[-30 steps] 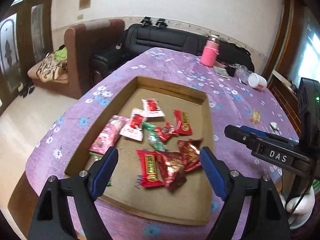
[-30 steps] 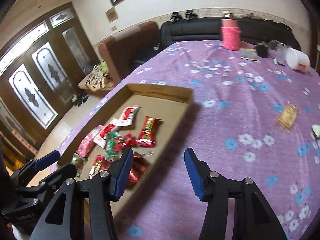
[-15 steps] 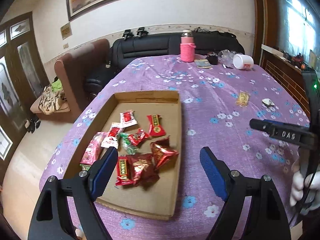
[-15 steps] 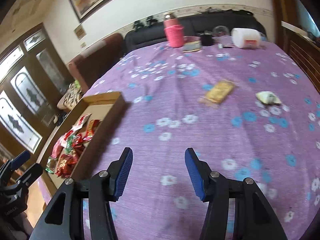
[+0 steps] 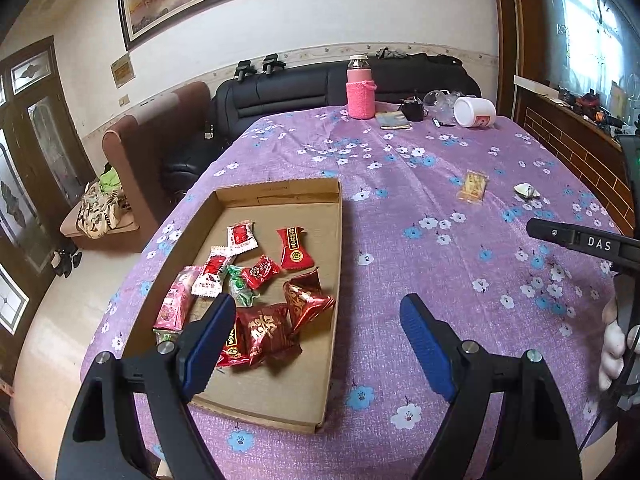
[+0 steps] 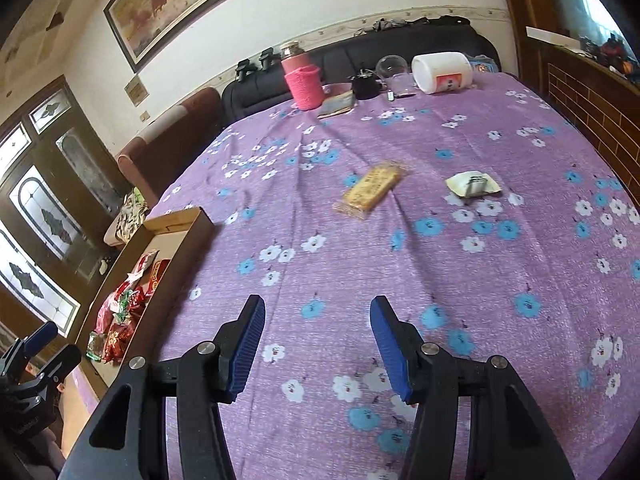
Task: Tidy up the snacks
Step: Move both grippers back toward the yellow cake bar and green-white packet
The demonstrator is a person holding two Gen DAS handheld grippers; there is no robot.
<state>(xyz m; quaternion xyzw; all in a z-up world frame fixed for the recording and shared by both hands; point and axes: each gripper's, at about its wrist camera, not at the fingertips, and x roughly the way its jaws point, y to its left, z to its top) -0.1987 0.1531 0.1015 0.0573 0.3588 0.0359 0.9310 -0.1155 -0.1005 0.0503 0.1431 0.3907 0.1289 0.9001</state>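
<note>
Both hand-held grippers hover empty above the purple flowered worktop (image 6: 500, 288), fingers spread wide. The left hand-held gripper (image 5: 316, 340) hangs over the near right corner of a cardboard tray (image 5: 334, 264); wrapped snacks (image 5: 260, 320) lie piled inside it, just ahead of and beneath the left finger. Well ahead of the right hand-held gripper (image 6: 316, 340), a yellow snack packet (image 6: 370, 190) and a white wrapped snack (image 6: 472, 184) lie loose on the cloth, apart from each other. Farther beyond stand a pink bottle (image 6: 302, 80) and a white jar (image 6: 442, 72).

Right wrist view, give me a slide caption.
Open right gripper faces a yellow snack packet on the purple tablecloth.
</note>
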